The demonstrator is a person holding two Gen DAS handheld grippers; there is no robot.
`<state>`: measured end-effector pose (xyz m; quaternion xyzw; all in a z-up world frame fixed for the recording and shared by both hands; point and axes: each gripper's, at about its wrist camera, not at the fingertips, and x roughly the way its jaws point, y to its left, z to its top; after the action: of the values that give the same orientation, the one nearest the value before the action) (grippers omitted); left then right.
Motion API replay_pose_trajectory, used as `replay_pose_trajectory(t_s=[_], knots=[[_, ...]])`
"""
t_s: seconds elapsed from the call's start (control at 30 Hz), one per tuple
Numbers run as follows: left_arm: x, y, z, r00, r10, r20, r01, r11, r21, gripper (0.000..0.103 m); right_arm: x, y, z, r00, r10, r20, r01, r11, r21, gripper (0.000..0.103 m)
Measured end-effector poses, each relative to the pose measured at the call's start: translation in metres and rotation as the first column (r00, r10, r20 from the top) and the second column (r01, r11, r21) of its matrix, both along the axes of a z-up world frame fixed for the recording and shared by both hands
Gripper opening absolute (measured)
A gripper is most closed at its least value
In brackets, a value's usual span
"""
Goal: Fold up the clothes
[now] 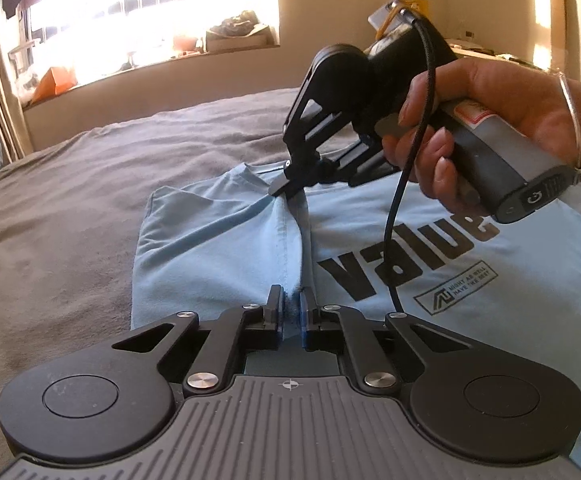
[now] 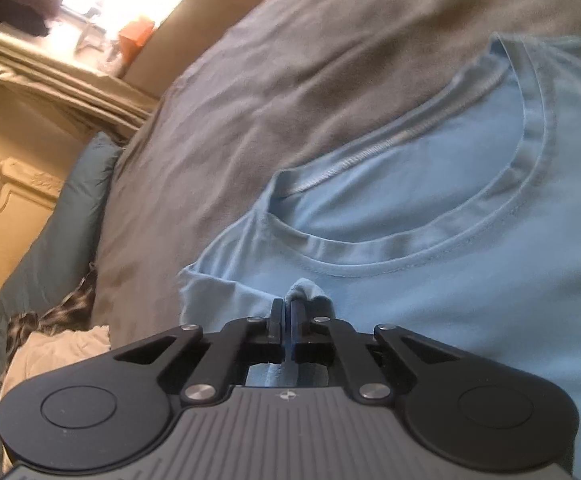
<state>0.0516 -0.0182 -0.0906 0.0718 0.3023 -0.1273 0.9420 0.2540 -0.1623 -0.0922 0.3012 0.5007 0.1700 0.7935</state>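
T-shirt, light blue with dark lettering, lies spread on a grey blanket covering the bed, its round collar seen in the right wrist view at about 2 o'clock from the tool. Left gripper has its jaws pressed together, pinching a raised ridge of the blue cloth that runs away toward 12 o'clock. Right gripper, held in a hand at 2 o'clock in the left wrist view, pinches the far end of that same ridge; in its own view the jaws are closed on a small tuft of fabric just below the collar
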Motion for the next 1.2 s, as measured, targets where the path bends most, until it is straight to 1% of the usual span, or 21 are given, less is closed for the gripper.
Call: replay_pose_trajectory(t_s=[0.13,0.27,0.37,0.47,0.57,0.7,0.83,1.03,1.13,1.17,1.2], knots=[[0.0,0.0,-0.003,1.0,0.0,-0.019,0.0,1.0,0.01,0.006,-0.006,-0.001,0.007,1.0,0.012,0.021,-0.012,1.0,-0.018,0.001],[0.002,0.001,-0.008,0.999,0.007,-0.047,-0.006,1.0,0.02,0.006,-0.006,-0.004,-0.002,1.0,-0.009,-0.012,0.009,1.0,-0.019,0.001],[0.002,0.003,-0.007,0.999,0.016,-0.05,-0.015,1.0,0.013,0.006,-0.01,-0.004,0.0,1.0,-0.001,-0.006,0.001,1.0,-0.027,0.002],[0.002,0.005,-0.006,0.998,0.02,-0.052,-0.019,1.0,0.011,0.006,-0.013,-0.008,0.003,1.0,-0.003,-0.011,0.003,1.0,0.001,0.002],[0.003,0.005,-0.008,0.998,0.021,-0.063,-0.02,1.0,0.013,0.006,-0.015,-0.017,0.002,0.999,-0.032,-0.037,0.034,0.998,0.048,0.002],[0.002,0.005,-0.009,0.998,0.018,-0.063,-0.017,1.0,0.018,0.006,-0.018,-0.024,0.001,0.998,-0.049,-0.051,0.052,0.997,0.056,0.004],[0.004,0.006,-0.009,0.997,0.021,-0.07,-0.02,1.0,0.02,0.006,-0.018,-0.029,-0.004,0.994,-0.07,-0.08,0.073,0.996,0.042,0.006],[0.007,0.006,-0.01,0.997,0.023,-0.075,-0.022,1.0,0.022,0.006,-0.016,-0.035,-0.003,0.994,-0.086,-0.064,0.087,0.996,0.021,0.007],[0.007,0.006,-0.011,0.996,0.011,-0.083,-0.009,1.0,0.024,0.008,-0.015,-0.035,-0.004,0.994,-0.088,-0.066,0.089,0.996,0.016,0.013],[0.005,0.005,-0.011,0.996,0.004,-0.086,-0.002,1.0,0.024,0.009,-0.014,-0.034,-0.005,0.994,-0.086,-0.068,0.088,0.996,0.016,0.017],[0.003,0.005,-0.011,0.996,-0.006,-0.092,0.008,1.0,0.02,0.01,-0.013,-0.034,-0.005,0.994,-0.085,-0.07,0.086,0.996,0.016,0.019]])
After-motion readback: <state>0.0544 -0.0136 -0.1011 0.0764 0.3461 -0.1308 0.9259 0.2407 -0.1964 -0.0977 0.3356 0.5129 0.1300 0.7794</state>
